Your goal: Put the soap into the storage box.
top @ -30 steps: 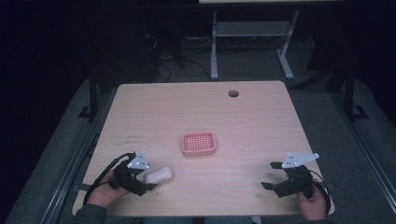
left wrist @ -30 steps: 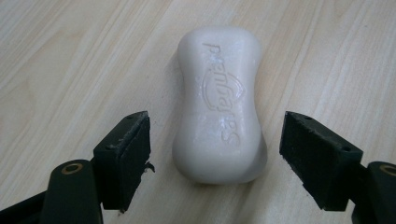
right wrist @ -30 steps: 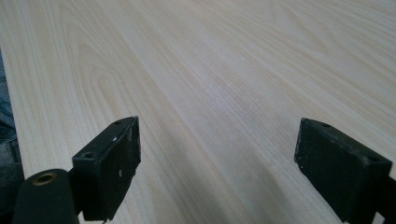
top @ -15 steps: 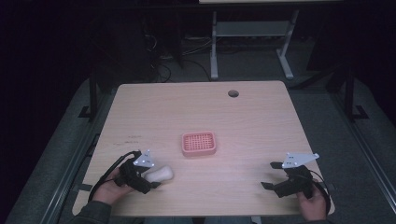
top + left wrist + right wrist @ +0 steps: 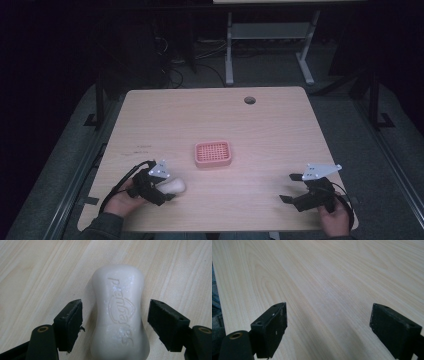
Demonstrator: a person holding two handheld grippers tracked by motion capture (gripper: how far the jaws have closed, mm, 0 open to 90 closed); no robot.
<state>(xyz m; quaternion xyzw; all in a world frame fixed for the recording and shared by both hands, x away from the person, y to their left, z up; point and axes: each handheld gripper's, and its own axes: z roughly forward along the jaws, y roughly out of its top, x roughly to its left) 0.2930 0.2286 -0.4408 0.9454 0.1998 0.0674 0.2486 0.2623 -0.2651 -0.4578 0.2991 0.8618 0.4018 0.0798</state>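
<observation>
A white bar of soap (image 5: 176, 186) lies flat on the wooden table (image 5: 225, 120) near its front left. In the left gripper view the soap (image 5: 120, 315) runs lengthwise between my jaws. My left gripper (image 5: 167, 190) (image 5: 116, 306) straddles it. Its jaws have just been closing, and a thin gap still shows between each pad and the bar. A pink slotted soap dish (image 5: 213, 153) sits mid-table, to the right of and beyond the soap. My right gripper (image 5: 287, 187) (image 5: 328, 315) rests open at the front right with only bare wood between its pads.
A round cable hole (image 5: 249, 100) marks the table's far side. White desk legs (image 5: 229, 50) stand on the dark floor beyond the table. The table's front edge runs just under both hands.
The left gripper has slid a little to the right, further over the soap. The soap, the dish and the right gripper have kept their places.
</observation>
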